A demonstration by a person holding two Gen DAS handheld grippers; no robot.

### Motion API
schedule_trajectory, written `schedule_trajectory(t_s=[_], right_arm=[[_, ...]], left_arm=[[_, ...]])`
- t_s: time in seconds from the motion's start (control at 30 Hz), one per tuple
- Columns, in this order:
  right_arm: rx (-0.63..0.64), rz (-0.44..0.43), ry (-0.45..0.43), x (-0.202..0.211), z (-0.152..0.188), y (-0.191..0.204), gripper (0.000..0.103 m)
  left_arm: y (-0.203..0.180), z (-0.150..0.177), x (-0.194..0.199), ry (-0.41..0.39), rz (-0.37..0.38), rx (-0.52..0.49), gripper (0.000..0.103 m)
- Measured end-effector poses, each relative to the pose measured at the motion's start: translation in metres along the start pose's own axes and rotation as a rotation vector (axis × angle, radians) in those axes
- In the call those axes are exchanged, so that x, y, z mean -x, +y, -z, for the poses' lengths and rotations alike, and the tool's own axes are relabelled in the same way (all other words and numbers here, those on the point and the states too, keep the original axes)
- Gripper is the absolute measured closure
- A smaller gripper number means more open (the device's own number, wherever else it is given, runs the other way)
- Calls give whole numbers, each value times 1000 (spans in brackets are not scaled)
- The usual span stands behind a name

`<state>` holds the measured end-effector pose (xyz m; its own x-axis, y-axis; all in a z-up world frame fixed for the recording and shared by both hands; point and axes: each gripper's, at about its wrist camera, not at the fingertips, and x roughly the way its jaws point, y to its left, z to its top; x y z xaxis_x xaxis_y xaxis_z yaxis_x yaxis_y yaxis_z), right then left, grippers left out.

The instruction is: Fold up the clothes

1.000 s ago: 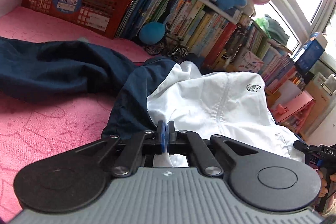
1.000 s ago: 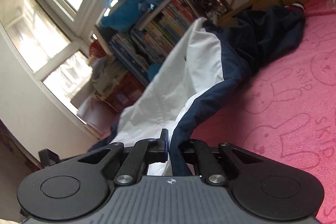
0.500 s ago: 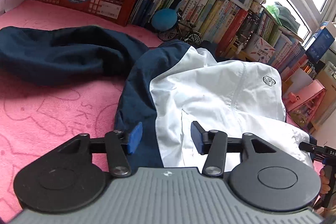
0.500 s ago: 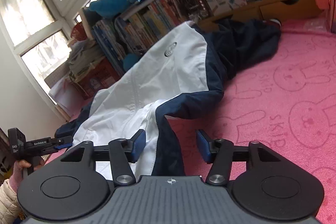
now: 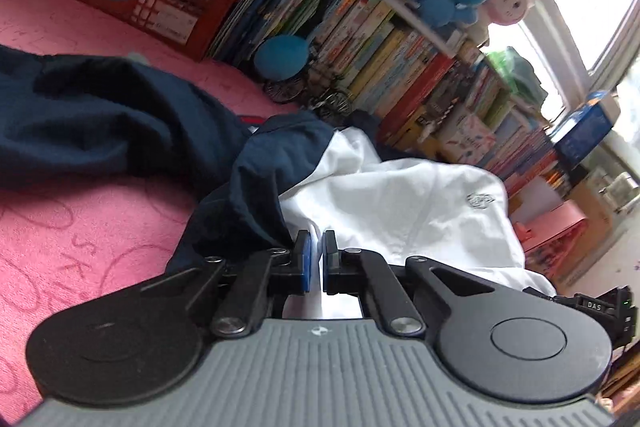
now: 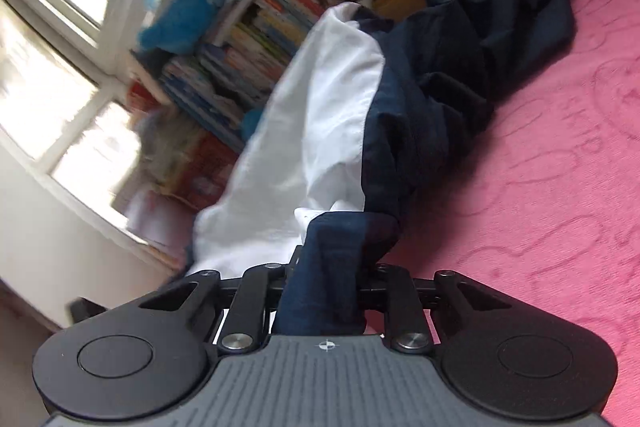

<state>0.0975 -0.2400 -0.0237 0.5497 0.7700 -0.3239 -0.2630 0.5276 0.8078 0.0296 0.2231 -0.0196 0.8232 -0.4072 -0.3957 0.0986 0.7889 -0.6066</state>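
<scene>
Left gripper (image 5: 315,259): blue pads nearly together, pinching the hem of the navy-and-white nylon jacket (image 5: 400,203). Right gripper (image 6: 328,279): jaws closing on a bunched navy fold of that jacket. The jacket lies crumpled on the pink plush blanket (image 6: 540,187), sleeves sprawled. No fold completed; all folding remains.

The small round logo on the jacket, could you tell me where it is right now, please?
In the left wrist view the logo sits on the jacket's white panel, right of centre, below the row of books.
</scene>
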Motion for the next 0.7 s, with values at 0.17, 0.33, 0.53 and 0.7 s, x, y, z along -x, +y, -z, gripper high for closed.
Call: schedule_trajectory(t_s=[0.17,0.33,0.53,0.7], right_arm=[[54,-111,-85,46,-1,27,85],[204,-45,-131,76,9,52,86],[312,253,-29,42,23,40,47],[337,337,-7,8,26,26,33]], left_arm=[[-19,-14,46,-122,215,-7,101],[-31,-6,49,-59,104,-117,77],[-5,10,5,59,-70,-62,26],[-6,15,-34,125,-157,-127,7]])
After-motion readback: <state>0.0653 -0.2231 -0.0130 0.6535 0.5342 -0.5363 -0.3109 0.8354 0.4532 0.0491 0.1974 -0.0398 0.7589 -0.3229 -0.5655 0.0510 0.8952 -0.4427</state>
